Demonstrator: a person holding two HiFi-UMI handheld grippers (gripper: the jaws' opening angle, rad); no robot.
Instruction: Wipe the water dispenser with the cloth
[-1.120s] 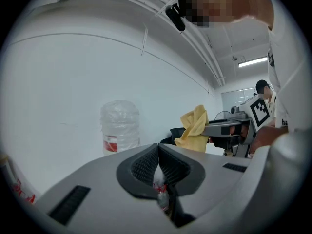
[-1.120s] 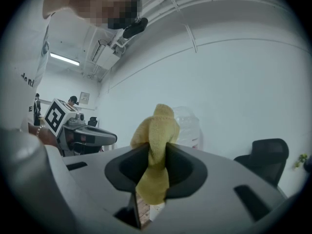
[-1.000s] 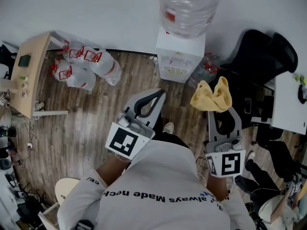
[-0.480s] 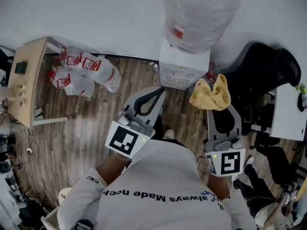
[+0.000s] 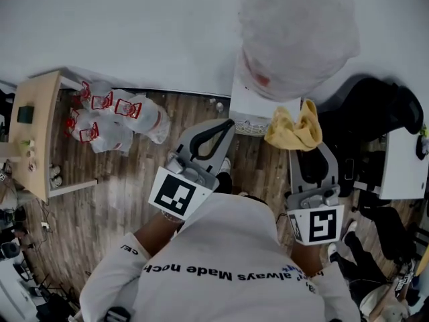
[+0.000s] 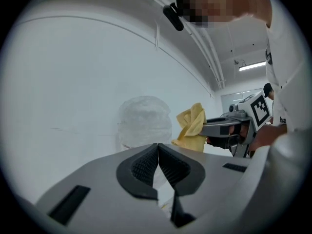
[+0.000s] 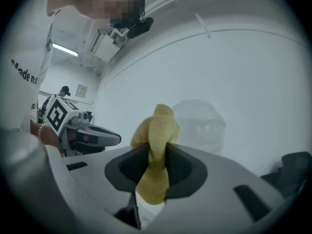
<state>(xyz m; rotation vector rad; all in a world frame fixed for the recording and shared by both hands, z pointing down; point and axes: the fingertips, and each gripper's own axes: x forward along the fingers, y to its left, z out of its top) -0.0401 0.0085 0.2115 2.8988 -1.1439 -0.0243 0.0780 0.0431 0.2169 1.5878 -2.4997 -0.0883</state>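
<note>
Nearer now than a second ago: the water dispenser (image 5: 249, 107) and the bottle (image 5: 298, 35) on top of it fill more of the head view. The person has closed in on them, both grippers carried forward.

- Left gripper (image 6: 158, 151): fingers (image 6: 142, 165) pressed together, nothing between them. Held out in front of the dispenser, on its left side, not touching it.
- Right gripper (image 7: 157, 167): fingers (image 7: 184, 168) clamped on the cloth (image 5: 293, 129), which is yellow and bunched, one fold standing above the grip and a tail hanging below.
- Cloth, position: at the right front corner of the dispenser as seen from the head view. The right gripper view shows the bottle beyond it, so contact looks unlikely, though I cannot be sure.
- Surroundings: clear bags with red print (image 5: 110, 116) on the wood floor (image 5: 134, 180) to the left; a wooden bench (image 5: 33, 133) at far left; a black chair (image 5: 375, 113) to the right.

Assessment: the approach is nearly done and wiping has not begun. The next step would be to press the cloth against the white casing or the bottle, and the bunched grip may offer little flat wiping surface.
</note>
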